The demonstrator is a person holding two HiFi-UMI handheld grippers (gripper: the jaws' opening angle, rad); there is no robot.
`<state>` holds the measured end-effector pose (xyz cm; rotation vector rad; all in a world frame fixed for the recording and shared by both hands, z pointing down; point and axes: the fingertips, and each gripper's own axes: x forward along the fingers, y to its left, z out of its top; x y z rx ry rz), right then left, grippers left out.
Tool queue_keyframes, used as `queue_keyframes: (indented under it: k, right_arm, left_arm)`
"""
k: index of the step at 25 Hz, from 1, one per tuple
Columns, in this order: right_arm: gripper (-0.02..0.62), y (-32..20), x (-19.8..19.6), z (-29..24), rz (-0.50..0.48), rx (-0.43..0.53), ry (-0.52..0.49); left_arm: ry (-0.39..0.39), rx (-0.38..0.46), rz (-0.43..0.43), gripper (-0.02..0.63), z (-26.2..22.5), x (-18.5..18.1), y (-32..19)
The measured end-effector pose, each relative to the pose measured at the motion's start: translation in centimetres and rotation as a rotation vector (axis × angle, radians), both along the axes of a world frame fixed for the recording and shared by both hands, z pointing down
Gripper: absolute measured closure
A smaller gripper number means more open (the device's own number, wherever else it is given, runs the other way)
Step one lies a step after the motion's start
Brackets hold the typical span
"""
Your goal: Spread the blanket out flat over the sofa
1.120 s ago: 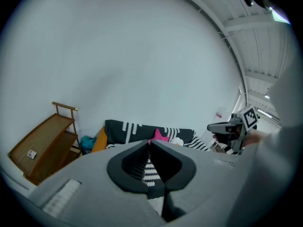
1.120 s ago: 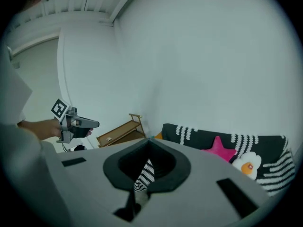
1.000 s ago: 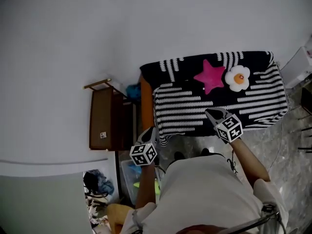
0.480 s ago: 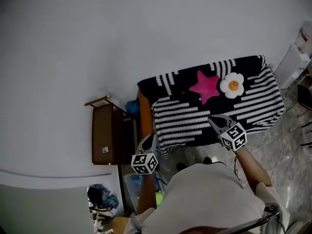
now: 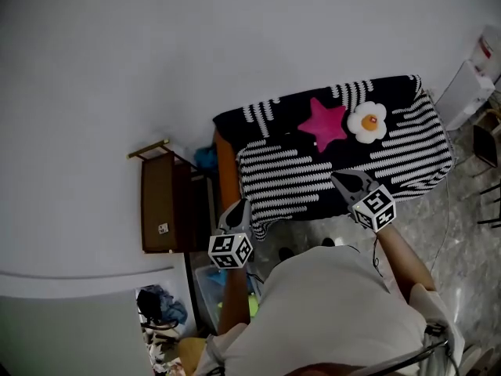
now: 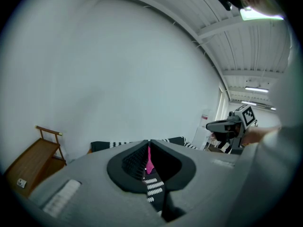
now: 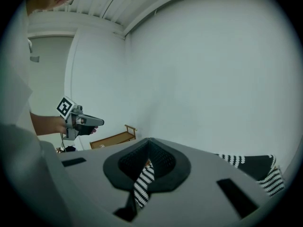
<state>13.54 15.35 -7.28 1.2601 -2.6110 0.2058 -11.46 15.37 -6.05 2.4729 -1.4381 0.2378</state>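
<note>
A dark wooden side table [image 5: 163, 204] stands against the pale wall [image 5: 117, 69], with a bundle of blue cloth [image 5: 205, 157] just beside it. A pink star cushion [image 5: 322, 122] and a white fried-egg cushion [image 5: 368, 121] lie side by side, almost touching. A white unit [image 5: 465, 84] stands at the far right on the marbled floor [image 5: 462, 225], and a clear plastic bin [image 5: 205, 284] sits beside dark clutter [image 5: 156, 308] at the lower left.
</note>
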Motion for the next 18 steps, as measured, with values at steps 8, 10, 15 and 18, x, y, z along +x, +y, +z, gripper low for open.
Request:
queue_keyframes:
  k: [8,10,15,18]
  right_arm:
    - [0.592,-0.4,-0.5,0.1,-0.007,-0.004,0.002]
    - [0.591,-0.4,-0.8,0.1,-0.007,-0.003,0.003]
    - [0.591,-0.3,-1.1,-0.1,-0.007,0.001,0.000]
    - [0.591,-0.5,-1.2,-0.2,-0.008,0.001,-0.003]
  left_arm:
    - [0.004,-0.004,-0.010,0.578,0.1,-0.3,-0.7]
    - [0.005,-0.005,-0.011,0.578,0.2,-0.5,-0.6]
    - [0.001,-0.005,-0.008,0.578,0.3,-0.6,-0.5]
    - [-0.001,-0.008,-0.009,0.578,0.3,-0.7,-0.8]
